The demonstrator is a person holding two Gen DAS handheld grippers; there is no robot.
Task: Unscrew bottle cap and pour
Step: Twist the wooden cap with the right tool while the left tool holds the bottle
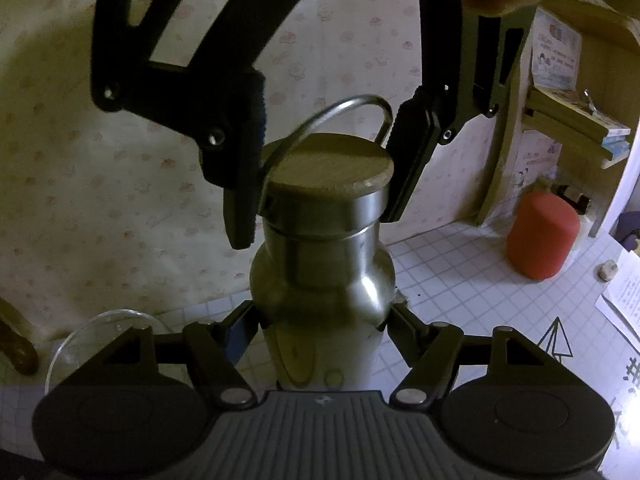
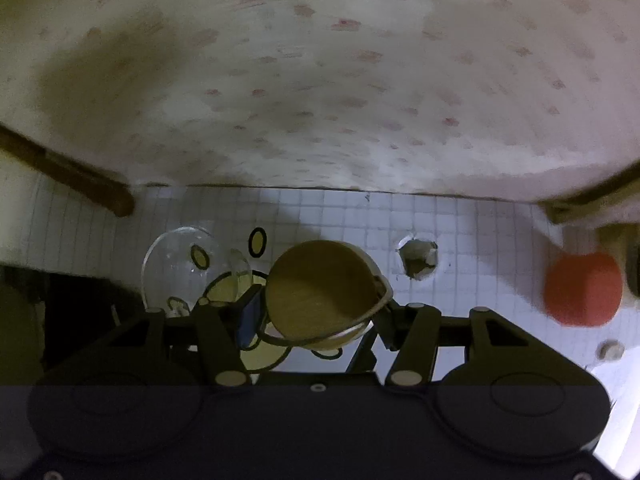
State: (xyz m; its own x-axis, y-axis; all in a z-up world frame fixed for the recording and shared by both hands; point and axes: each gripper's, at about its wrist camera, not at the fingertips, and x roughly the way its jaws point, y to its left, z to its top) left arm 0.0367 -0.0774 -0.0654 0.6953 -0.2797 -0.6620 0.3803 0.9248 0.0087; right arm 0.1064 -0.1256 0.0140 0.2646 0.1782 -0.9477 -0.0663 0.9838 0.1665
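Left wrist view: the left hand-held gripper (image 1: 320, 320) clamps the steel bottle (image 1: 320, 280) upright on the worktop (image 1: 460, 264); the right hand-held gripper (image 1: 320, 184) pinches its wood-topped cap (image 1: 330, 170). Printed sheets beside the bottle are unreadable. Right wrist view, from above, shows a glass bowl (image 2: 176, 268) beside the cap (image 2: 320, 292).

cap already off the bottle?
No, the cap sits on the bottle neck, right gripper jaws clamped on its sides.

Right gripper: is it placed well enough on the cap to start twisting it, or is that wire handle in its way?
Probably yes. The right gripper brackets the wood-topped cap, one finger on each side. The wire handle arcs behind, not between finger and cap. The left gripper clamps the bottle.
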